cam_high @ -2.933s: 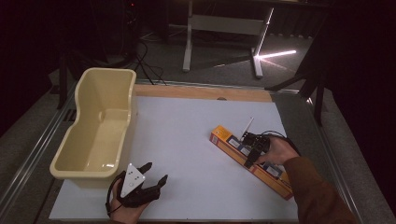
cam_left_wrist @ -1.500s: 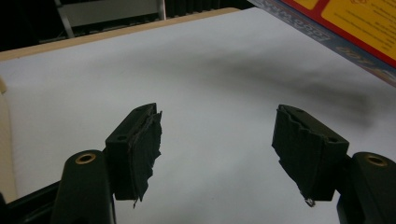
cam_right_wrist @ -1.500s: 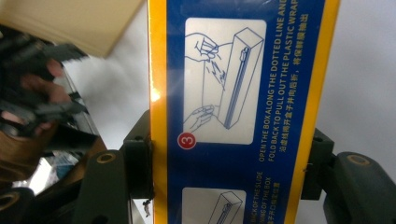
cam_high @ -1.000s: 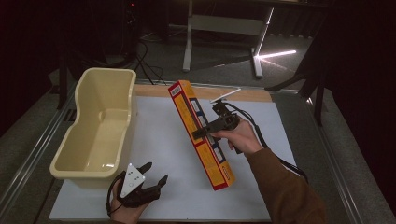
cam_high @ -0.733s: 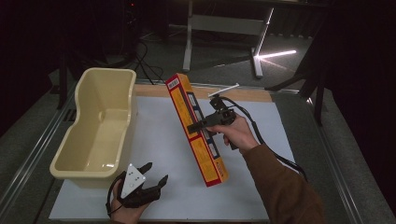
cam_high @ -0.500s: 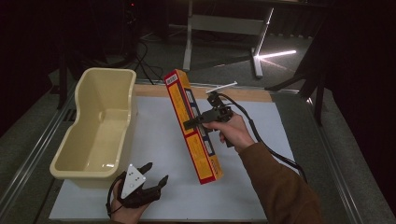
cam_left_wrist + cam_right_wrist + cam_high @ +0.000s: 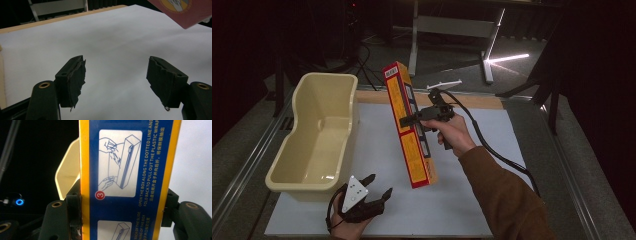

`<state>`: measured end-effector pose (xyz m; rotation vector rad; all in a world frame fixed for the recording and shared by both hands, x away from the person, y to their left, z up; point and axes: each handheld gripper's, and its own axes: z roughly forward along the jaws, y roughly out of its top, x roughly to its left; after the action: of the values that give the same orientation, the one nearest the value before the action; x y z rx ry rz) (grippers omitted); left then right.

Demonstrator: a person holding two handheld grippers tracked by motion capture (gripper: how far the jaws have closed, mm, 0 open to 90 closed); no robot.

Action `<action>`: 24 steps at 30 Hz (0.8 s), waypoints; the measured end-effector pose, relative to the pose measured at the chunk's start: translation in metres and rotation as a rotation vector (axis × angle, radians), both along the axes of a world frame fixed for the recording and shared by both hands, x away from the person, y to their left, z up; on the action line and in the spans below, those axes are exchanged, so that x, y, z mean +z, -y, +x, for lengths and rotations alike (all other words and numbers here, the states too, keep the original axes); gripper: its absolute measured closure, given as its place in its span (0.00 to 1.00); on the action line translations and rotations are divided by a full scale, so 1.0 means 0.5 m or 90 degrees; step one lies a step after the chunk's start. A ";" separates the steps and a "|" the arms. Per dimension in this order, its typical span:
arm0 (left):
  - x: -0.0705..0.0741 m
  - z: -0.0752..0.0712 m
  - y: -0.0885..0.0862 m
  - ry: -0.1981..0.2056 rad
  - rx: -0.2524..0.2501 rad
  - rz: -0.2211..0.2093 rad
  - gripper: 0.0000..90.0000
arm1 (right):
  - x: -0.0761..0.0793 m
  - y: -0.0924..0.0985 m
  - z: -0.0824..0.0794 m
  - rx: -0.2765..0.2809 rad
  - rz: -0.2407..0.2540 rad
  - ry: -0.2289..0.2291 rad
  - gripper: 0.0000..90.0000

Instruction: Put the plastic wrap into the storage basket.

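Right gripper (image 7: 412, 120) clenching a long yellow-and-blue cardboard wrap box (image 7: 408, 127) mid-air (tilted, above the white bench (image 7: 377, 145)), right of the cream plastic tub (image 7: 319, 135), left gripper (image 7: 371, 195) resting near, jaws released.

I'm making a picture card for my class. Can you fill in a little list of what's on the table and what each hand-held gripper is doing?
Surface: white table top
Held thing: long yellow box, lifted and tilted, printed with plastic wrap instructions
Right hand-held gripper: shut on the long yellow box near its middle
Left hand-held gripper: open, holding nothing, near the table's front edge
Container: cream tub, left side, looks empty
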<state>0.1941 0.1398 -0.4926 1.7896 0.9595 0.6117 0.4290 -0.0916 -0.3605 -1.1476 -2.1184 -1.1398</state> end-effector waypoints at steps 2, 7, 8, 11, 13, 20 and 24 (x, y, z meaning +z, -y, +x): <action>0.000 0.000 0.000 0.001 0.002 -0.001 0.34 | 0.000 -0.003 0.004 -0.005 0.011 -0.008 0.43; 0.000 -0.001 0.001 0.000 0.002 -0.001 0.33 | -0.002 -0.007 0.011 -0.022 0.024 -0.023 0.43; 0.000 -0.001 0.002 0.001 0.001 0.000 0.33 | 0.001 -0.009 0.014 -0.031 0.023 -0.025 0.43; 0.000 -0.001 0.002 0.001 0.001 0.001 0.33 | 0.008 -0.017 0.018 -0.038 0.027 -0.027 0.43; 0.000 -0.001 0.002 0.000 0.001 -0.002 0.33 | 0.013 -0.025 0.019 -0.042 0.033 -0.026 0.43; -0.001 -0.002 0.005 0.001 -0.005 -0.001 0.33 | 0.028 -0.050 0.026 -0.058 0.068 -0.043 0.43; 0.000 -0.002 0.004 0.000 -0.005 -0.002 0.33 | 0.034 -0.055 0.032 -0.079 0.098 -0.064 0.44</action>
<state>0.1931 0.1377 -0.4927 1.7899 0.9523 0.6055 0.4453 -0.0640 -0.3438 -1.2508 -1.8718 -1.2494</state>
